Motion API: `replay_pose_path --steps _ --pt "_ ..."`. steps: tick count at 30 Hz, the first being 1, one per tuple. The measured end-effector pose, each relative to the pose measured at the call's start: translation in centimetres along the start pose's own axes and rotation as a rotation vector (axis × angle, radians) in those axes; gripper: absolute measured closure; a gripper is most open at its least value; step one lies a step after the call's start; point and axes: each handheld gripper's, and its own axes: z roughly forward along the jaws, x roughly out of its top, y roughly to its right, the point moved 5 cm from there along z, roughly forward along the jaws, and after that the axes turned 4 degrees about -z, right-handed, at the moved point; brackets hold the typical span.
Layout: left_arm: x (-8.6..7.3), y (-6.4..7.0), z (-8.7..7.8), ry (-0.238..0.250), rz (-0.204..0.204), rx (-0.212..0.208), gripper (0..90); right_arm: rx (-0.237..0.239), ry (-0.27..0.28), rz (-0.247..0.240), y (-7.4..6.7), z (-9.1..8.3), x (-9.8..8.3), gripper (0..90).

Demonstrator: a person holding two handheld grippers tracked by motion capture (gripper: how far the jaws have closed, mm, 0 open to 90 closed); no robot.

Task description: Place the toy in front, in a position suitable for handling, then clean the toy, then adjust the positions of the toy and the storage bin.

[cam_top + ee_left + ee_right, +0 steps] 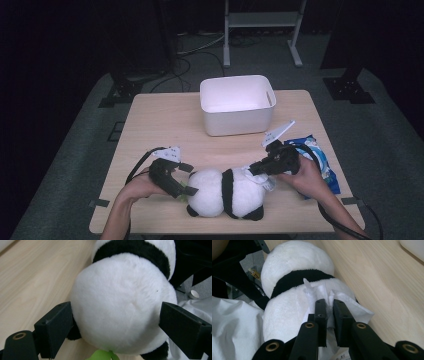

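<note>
While my left tongs [115, 322] stand wide open around the plush panda's [227, 192] round white end, my right tongs [329, 312] pinch a white tissue [342, 301] against its other end, panda lying between both on the counter [165, 120].

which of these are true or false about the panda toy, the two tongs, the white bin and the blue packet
1. The left tongs stand open around the panda toy. True.
2. The right tongs are wide open and hold nothing. False: their jaws are closed on a white tissue lying against the panda.
3. The panda sits inside the white bin. False: it lies on the table, nearer the person than the bin.
4. A blue packet lies on the table by the right hand. True.
5. The bin looks empty. True.
</note>
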Motion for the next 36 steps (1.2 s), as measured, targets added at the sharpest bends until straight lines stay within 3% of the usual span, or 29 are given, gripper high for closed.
replay_pose_path --steps 6,17,21,28,36 --pt "-0.4 -0.1 0.4 -0.007 -0.022 -0.021 9.6 0.001 0.002 -0.005 -0.1 0.0 0.0 80.8" --pt "-0.3 0.0 0.7 -0.016 -0.015 -0.029 9.3 0.005 -0.001 -0.002 -0.2 0.0 0.0 80.8" --pt "-0.4 0.0 0.7 -0.023 -0.008 -0.032 9.2 0.005 -0.018 -0.018 -0.6 0.2 1.0 80.9" --pt "-0.4 0.0 1.2 -0.028 -0.008 -0.052 8.5 0.031 -0.099 -0.077 -1.8 2.6 3.5 81.0" --pt "-0.4 0.4 1.2 -0.030 0.007 -0.049 7.5 0.076 -0.151 -0.151 -3.0 6.0 6.3 81.0"
